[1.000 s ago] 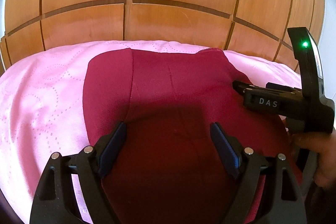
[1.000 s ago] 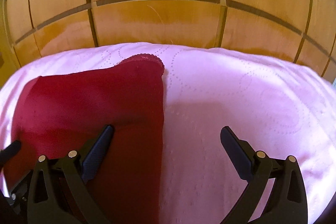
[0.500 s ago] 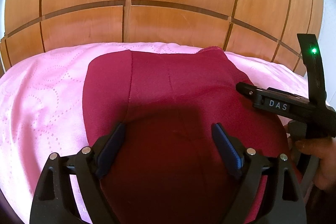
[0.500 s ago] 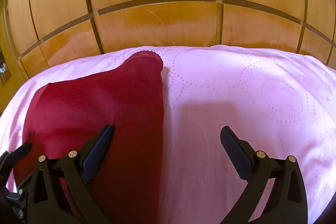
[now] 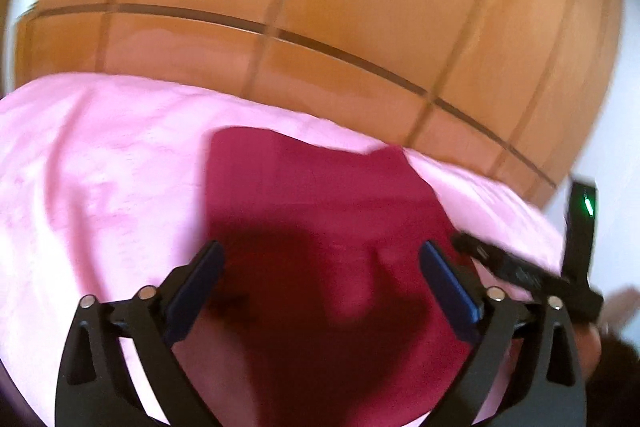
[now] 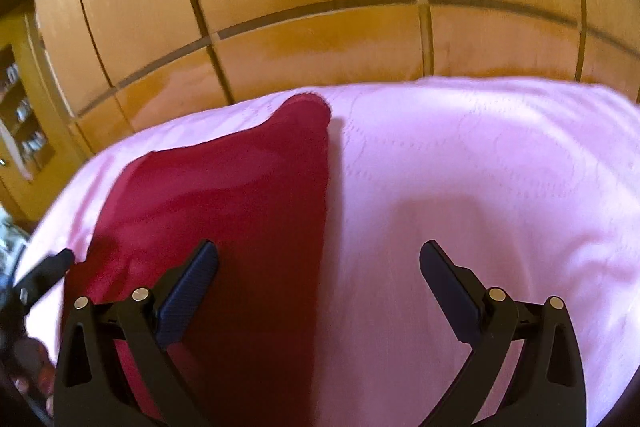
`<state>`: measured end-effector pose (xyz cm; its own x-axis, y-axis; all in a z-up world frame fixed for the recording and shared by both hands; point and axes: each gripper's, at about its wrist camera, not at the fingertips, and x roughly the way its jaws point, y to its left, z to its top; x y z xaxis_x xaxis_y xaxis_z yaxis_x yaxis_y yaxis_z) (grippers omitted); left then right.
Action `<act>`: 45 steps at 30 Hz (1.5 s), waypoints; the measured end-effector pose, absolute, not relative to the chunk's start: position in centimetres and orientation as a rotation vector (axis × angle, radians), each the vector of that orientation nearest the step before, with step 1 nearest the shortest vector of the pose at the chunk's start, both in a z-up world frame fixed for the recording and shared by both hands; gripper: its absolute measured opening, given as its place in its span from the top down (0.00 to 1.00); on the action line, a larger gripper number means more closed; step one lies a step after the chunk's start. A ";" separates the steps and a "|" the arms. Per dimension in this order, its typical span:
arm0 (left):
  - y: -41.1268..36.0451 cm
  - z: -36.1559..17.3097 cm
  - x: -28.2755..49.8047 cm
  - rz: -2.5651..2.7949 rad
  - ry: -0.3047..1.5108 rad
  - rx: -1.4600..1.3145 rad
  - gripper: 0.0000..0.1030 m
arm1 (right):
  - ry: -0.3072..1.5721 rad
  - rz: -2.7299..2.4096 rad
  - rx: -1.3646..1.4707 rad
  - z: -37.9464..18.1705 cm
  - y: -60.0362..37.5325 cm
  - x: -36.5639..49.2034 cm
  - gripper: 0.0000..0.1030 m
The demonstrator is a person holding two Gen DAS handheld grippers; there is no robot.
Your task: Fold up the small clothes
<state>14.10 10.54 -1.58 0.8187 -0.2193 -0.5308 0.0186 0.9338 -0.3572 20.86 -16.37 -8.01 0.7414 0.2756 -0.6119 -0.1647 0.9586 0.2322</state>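
Note:
A dark red garment (image 5: 320,211) lies folded flat on the pink bedspread (image 5: 100,187). My left gripper (image 5: 322,283) is open and empty, held above the garment's near part. My right gripper (image 6: 320,283) is open and empty, straddling the garment's straight right edge (image 6: 326,195); the garment (image 6: 224,195) fills the left of that view. The right gripper's body (image 5: 532,275) shows at the right of the left wrist view, and the left gripper's tip (image 6: 44,271) at the left edge of the right wrist view.
A wooden panelled headboard (image 5: 320,7) rises behind the bed and also shows in the right wrist view (image 6: 320,7). Pink bedspread (image 6: 480,187) spreads to the right of the garment. A shelf with small items (image 6: 20,115) stands at far left.
Both grippers have pulled back and tilted; the views are blurred by motion. The garment looks smaller and farther in the left view. Both jaws stay open and empty.

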 end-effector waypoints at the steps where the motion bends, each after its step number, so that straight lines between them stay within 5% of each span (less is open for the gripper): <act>1: 11.5 -1.7 13.7 -0.097 0.598 -0.389 0.04 | 0.706 0.250 0.186 -8.2 -16.5 20.7 0.03; 10: 14.0 -6.0 13.9 -0.132 0.776 -0.567 0.04 | 0.827 0.373 0.491 -10.8 -18.3 19.6 0.03; 45: 11.9 -7.0 21.1 -0.273 0.948 -0.333 0.02 | 0.918 0.508 0.395 -10.6 -14.1 24.4 0.03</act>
<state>21.08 11.95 -6.95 0.5561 -0.3703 -0.7441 0.0819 0.9153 -0.3943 24.38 -14.12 -10.59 0.5053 0.5712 -0.6469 -0.2449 0.8137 0.5272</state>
